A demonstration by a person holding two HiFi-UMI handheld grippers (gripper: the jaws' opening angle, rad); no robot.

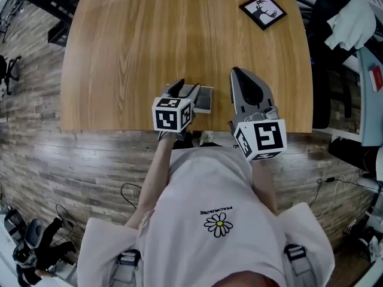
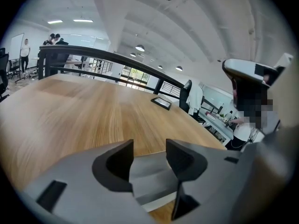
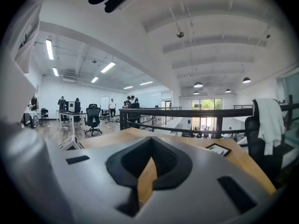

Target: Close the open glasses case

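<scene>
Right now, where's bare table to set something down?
Free: left and middle of the light wooden table, up to the black-framed picture. Crowded: near edge, round the grey glasses case, left gripper and right gripper.

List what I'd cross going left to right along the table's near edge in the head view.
left gripper → glasses case → right gripper. The picture frame is left out: it lies farther back, in line with the right gripper.
</scene>
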